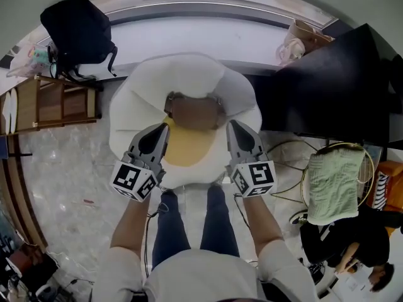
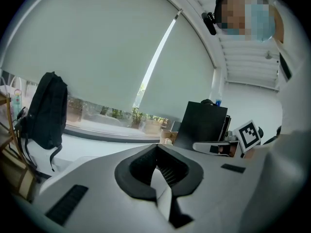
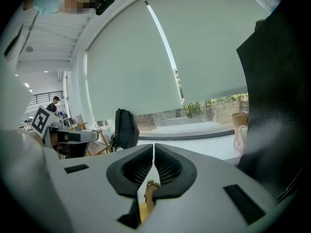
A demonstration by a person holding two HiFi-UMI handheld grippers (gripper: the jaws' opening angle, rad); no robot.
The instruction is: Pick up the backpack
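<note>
The black backpack [image 1: 77,30] hangs on a wooden chair [image 1: 56,102] at the far left, by the window. It also shows in the left gripper view [image 2: 46,111] and, smaller, in the right gripper view [image 3: 125,128]. My left gripper [image 1: 165,126] and right gripper [image 1: 232,126] are side by side, well short of the backpack. Both hang over a white egg-shaped cushion [image 1: 132,99] with a yellow centre and a brown object [image 1: 194,111] on it. The left gripper [image 2: 156,152] is shut with nothing held. The right gripper [image 3: 153,152] is shut and empty too.
A black panel [image 1: 340,87] stands at the right, with a paper bag [image 1: 302,39] behind it. A green towel [image 1: 334,184] lies over a wire basket, with cables on the floor beside it. A person [image 1: 352,238] sits at the lower right. The window sill runs along the back.
</note>
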